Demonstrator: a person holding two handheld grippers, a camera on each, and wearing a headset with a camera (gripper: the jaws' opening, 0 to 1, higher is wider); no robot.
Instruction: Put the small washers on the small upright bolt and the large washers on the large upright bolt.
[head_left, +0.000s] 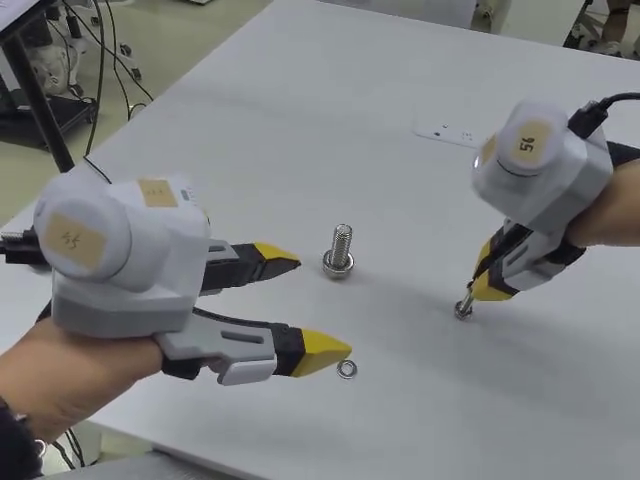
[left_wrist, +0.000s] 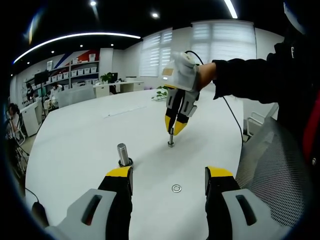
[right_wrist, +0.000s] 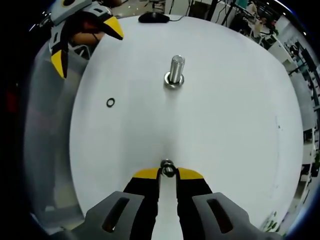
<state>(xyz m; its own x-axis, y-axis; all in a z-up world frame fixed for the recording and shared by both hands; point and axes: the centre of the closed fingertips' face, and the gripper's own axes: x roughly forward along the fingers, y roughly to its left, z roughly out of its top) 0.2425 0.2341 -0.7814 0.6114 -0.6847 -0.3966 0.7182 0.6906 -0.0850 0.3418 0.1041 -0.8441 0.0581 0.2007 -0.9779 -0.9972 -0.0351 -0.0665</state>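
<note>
Presently, right gripper (right_wrist: 168, 175): jaws nearly together over the small bolt (head_left: 464, 308), right of centre; whether they pinch a washer cannot be told.
Left gripper (head_left: 320, 306): jaws apart, empty.
Loose washer (head_left: 347, 369): near edge, beside your left tip.
Large bolt (head_left: 340, 250): centre, upright.
Risk: if you release off-axis, a washer may skid away; if you push sideways, the small bolt may topple.

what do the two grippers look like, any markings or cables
The left gripper and right gripper each have a rounded light grey body, black jaws with yellow tips and a tan sticker on top; the right's reads 56. A black cable leaves the right gripper, and its arm wears a black sleeve.
</note>
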